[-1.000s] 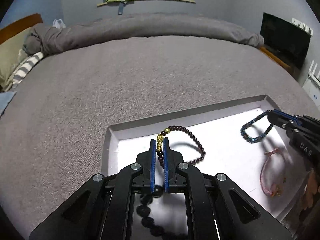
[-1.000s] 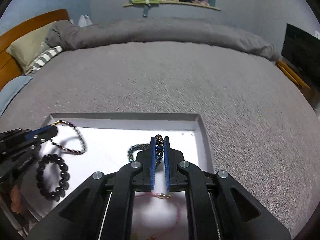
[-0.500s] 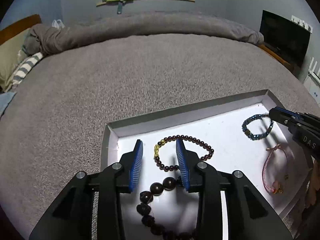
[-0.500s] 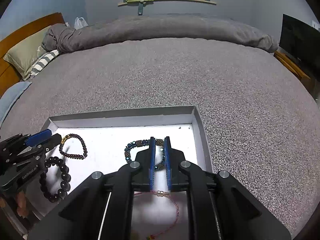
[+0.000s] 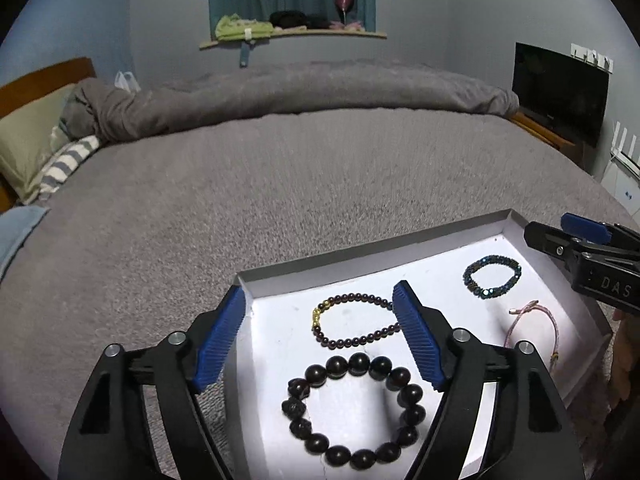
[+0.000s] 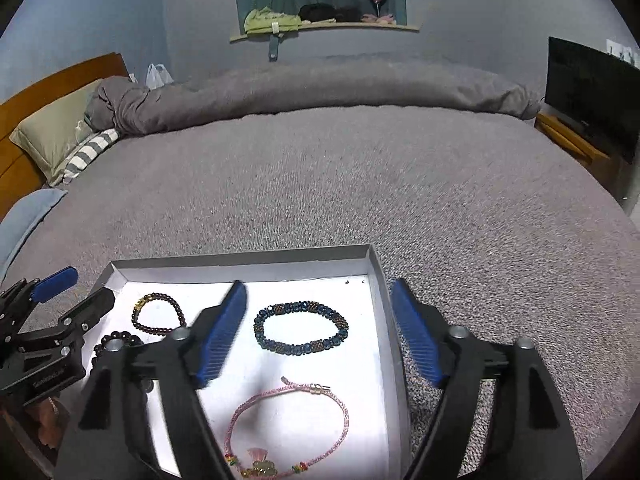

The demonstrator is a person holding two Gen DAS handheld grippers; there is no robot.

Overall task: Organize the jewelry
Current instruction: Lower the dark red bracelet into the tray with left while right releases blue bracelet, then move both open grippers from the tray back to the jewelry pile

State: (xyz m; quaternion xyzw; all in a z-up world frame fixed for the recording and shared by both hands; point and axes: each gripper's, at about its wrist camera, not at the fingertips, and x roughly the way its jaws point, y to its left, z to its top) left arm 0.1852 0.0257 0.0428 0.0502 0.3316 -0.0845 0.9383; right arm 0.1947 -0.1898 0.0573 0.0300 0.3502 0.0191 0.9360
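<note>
Across the lower half of both wrist views sits a shallow white tray (image 5: 440, 240) on a grey bedspread (image 5: 280, 184), holding four bracelets laid flat and apart from one another, so each can be seen and picked singly.

The left gripper (image 5: 320, 336) stands with its jaws wide apart and grips nothing. Between its blue pads (image 5: 218, 340), at lower centre of the left view, lie the garnet bead bracelet (image 5: 356, 326) and, nearer the camera, the large black bead bracelet (image 5: 354, 408). The wide opening keeps the pads clear of both loops.

The right gripper (image 6: 318, 328) is likewise spread and empty. Its left pad is over the tray floor and its right pad outside the tray wall. The blue bead bracelet (image 6: 301, 333) lies flat between them at centre frame, and the pink cord bracelet (image 6: 286, 428) lies below it, toward the bottom edge.

Judged from this layout, every visible piece is in the tray in its own area, smaller loops toward the far wall. No jewelry is visible on the bedspread.
</note>
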